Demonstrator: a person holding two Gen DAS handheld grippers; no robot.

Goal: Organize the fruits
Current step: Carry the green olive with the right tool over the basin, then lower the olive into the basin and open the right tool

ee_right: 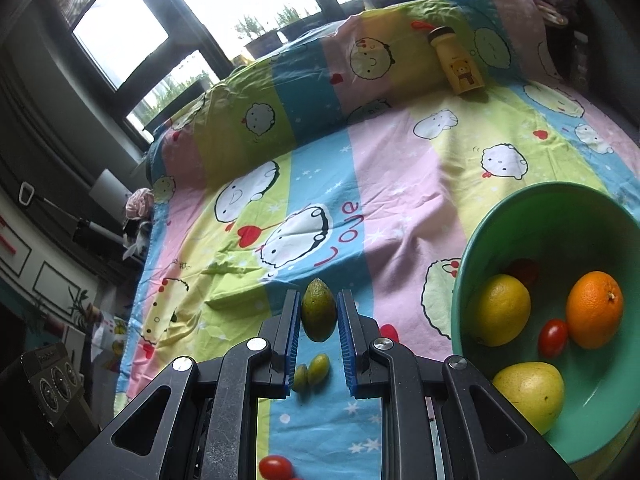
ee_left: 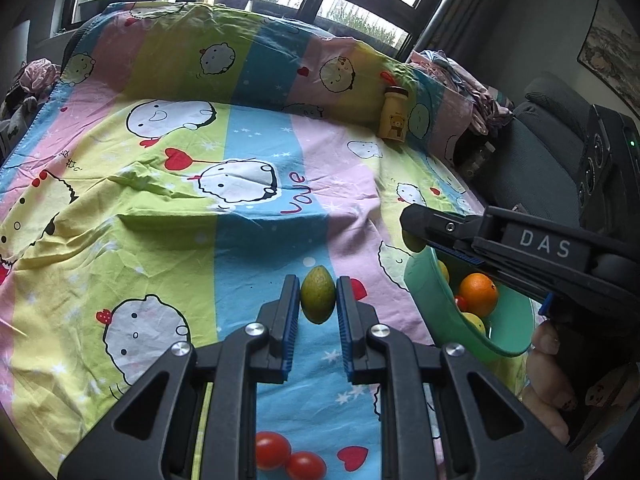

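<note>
Left claw [ee_left: 318,285] pinches green fruit [ee_left: 318,300] over bed [ee_left: 256,240]; right claw [ee_right: 318,297] pinches second fruit [ee_right: 318,316] beside bowl [ee_right: 560,200].

Ahead of the blue-padded fingers [ee_right: 346,336] lay a dull green fruit [ee_right: 318,312] on the pastel-striped cartoon sheet [ee_right: 384,184], right of them a teal bowl [ee_right: 500,216] with an orange [ee_right: 595,309].

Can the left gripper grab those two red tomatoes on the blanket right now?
Probably not yet. The left gripper already seems to hold a green fruit, so it looks full. The tomatoes lie uncovered on the blanket just beneath it.
</note>
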